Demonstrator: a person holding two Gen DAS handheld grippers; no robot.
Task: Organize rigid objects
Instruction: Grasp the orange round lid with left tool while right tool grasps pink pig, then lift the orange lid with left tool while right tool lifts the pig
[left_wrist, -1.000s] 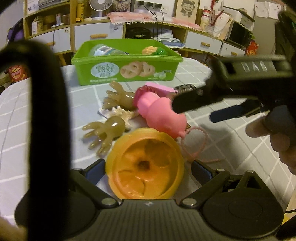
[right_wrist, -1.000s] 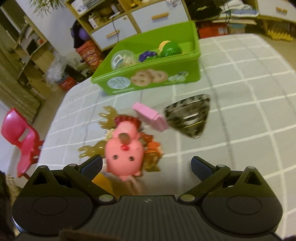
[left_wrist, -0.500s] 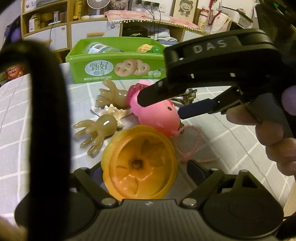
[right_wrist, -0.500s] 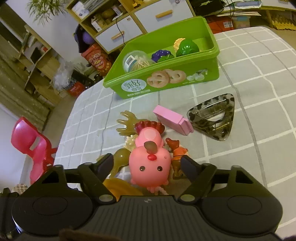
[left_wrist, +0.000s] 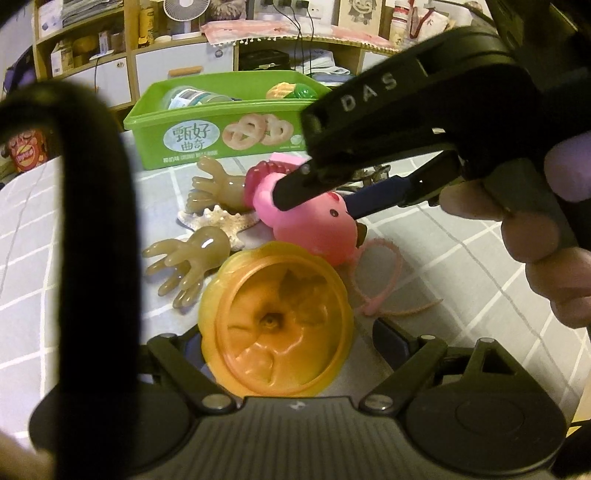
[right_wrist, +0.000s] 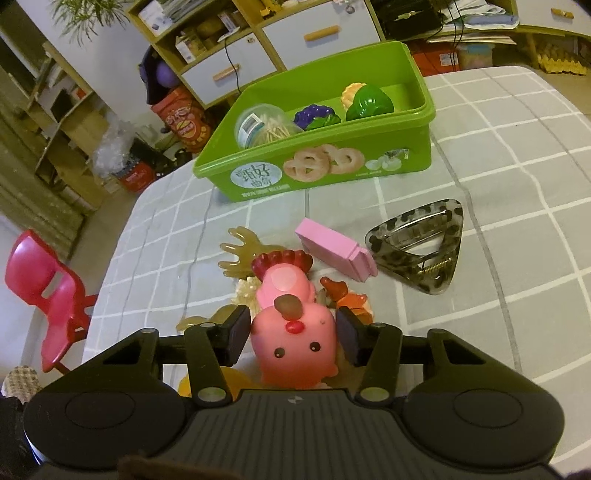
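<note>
A pink toy chicken (right_wrist: 293, 332) with a red comb lies on the checked tablecloth between the pads of my right gripper (right_wrist: 291, 334). The jaws have narrowed close to its sides; a thin gap shows on each side. It also shows in the left wrist view (left_wrist: 314, 225), with the right gripper (left_wrist: 321, 192) over it. My left gripper (left_wrist: 284, 339) is open, with an orange flower-shaped cup (left_wrist: 277, 328) between its fingers. The green cookie bin (right_wrist: 332, 162) stands behind, holding a jar and toy fruit.
Around the chicken lie two amber hand toys (left_wrist: 184, 258), a starfish (left_wrist: 218, 221), a pink box (right_wrist: 334, 253), a leopard-print hair claw (right_wrist: 421, 243), a pink loop cord (left_wrist: 380, 277) and an orange toy piece (right_wrist: 347, 295). A red chair (right_wrist: 44, 291) stands left of the table.
My right gripper has come down over the pink chicken and its jaws have narrowed around it. The left gripper has stayed around the orange cup.
</note>
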